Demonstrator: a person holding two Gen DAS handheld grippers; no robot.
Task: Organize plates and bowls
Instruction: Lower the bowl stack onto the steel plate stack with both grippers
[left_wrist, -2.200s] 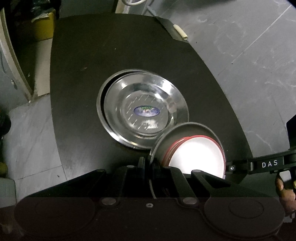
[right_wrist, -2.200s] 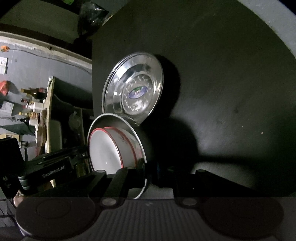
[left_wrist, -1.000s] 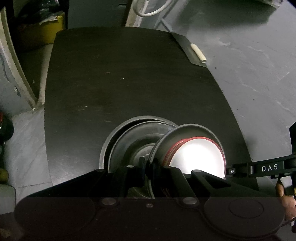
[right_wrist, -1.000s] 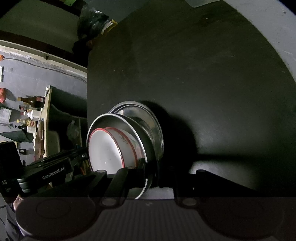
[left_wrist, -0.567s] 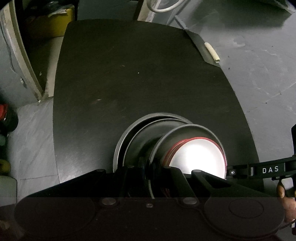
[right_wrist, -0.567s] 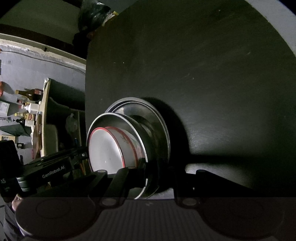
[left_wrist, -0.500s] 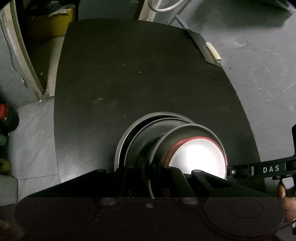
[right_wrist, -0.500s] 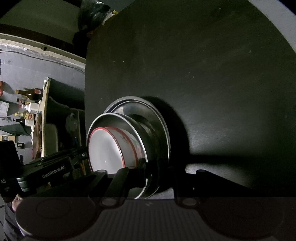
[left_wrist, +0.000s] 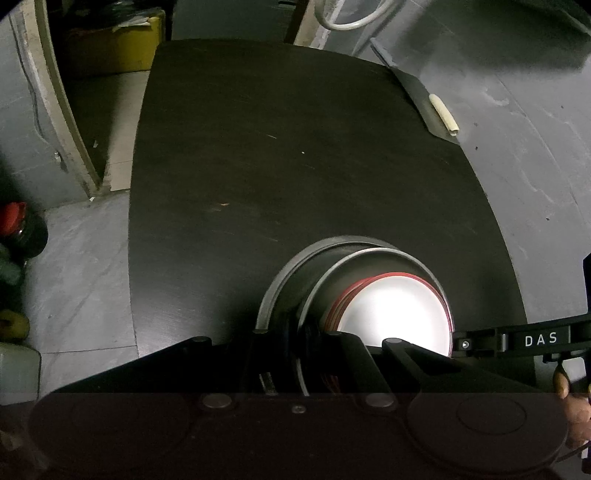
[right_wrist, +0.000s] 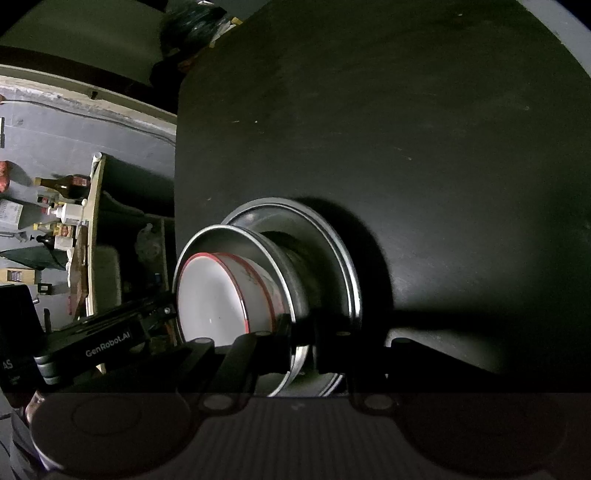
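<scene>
A steel bowl (left_wrist: 373, 258) holds stacked white bowls with red rims (left_wrist: 395, 310). My left gripper (left_wrist: 303, 338) is shut on the steel bowl's near rim. My right gripper (right_wrist: 301, 328) is shut on the same steel bowl (right_wrist: 240, 236), with the white bowls (right_wrist: 210, 295) to its left. The two grippers hold opposite sides of the rim, each visible in the other's view. Stacked steel plates (left_wrist: 280, 284) lie on the black table right under the bowl, mostly hidden by it. In the right wrist view the plates' rim (right_wrist: 343, 266) shows behind the bowl. Whether bowl and plates touch I cannot tell.
The black table (left_wrist: 295, 166) stretches away beyond the plates. A cream stick on a dark flat piece (left_wrist: 443, 110) lies at its far right edge. A yellow box (left_wrist: 110, 48) and a shelf with bottles (right_wrist: 62, 214) stand on the grey floor beside the table.
Both grippers carried the bowl stack over the steel plates. The plates have slid further beneath the bowl and show less of their surface. Both grips stay the same.
</scene>
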